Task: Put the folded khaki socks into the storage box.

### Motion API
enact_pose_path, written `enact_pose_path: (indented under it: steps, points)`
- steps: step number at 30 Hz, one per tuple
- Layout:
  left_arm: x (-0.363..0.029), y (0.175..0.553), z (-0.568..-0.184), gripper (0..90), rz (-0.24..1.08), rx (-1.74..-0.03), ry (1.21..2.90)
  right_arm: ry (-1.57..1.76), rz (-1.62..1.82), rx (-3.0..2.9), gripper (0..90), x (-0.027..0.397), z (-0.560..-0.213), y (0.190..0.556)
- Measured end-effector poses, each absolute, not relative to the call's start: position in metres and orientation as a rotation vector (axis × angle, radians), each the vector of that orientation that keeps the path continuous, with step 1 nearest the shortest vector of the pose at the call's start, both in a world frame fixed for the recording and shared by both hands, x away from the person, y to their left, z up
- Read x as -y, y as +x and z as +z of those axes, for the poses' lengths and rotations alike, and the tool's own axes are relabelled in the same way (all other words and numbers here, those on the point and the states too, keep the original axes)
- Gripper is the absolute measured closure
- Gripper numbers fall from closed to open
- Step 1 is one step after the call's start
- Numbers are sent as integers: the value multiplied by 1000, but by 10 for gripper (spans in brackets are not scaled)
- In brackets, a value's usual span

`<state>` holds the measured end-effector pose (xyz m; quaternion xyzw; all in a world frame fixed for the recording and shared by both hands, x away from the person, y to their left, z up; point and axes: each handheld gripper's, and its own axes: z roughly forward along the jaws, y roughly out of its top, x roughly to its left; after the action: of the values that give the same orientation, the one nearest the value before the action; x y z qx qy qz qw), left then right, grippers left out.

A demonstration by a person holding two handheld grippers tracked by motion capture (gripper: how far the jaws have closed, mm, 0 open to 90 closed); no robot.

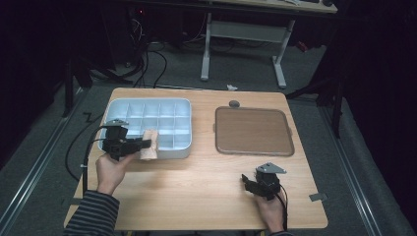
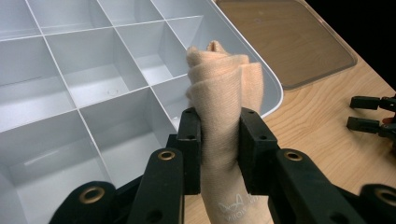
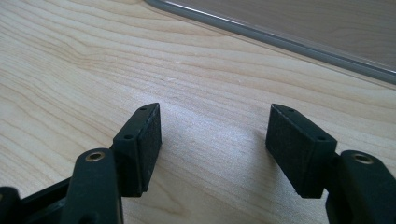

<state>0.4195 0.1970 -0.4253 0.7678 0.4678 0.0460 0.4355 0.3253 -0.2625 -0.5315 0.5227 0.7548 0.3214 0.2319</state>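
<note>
My left gripper (image 1: pixel 145 143) is shut on a rolled beige sock (image 1: pixel 149 144), holding it over the front edge of the pale blue divided organiser tray (image 1: pixel 147 106). In the left gripper view the sock (image 2: pixel 223 88) rises upright between the two black pads (image 2: pixel 190 140), above the tray's (image 2: pixel 84 88) front-right compartments, which are bare. My right gripper (image 1: pixel 244 183) rests low on the wooden table near the front right, open, with nothing between its fingertips (image 3: pixel 140 140) in the right gripper view.
A brown lid with a clear rim (image 1: pixel 253 131) lies flat on the table right of the organiser tray; its edge (image 3: pixel 280 39) runs across the top of the right gripper view. A small grey disc (image 1: pixel 234 103) sits behind the lid. Bare wood (image 1: pixel 196 182) lies between the hands.
</note>
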Motion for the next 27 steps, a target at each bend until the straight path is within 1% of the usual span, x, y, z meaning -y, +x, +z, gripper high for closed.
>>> enact_pose_path:
  steps: [18, 27]
  points:
    - [-193, 436, -415, 727, 156, -1171, 1951, 1439, 886, -2075, 358, 263, -531, 325]
    - [-198, 447, -416, 727, 134, -1199, 1951, 1436, 880, -2073, 359, 262, -532, 325]
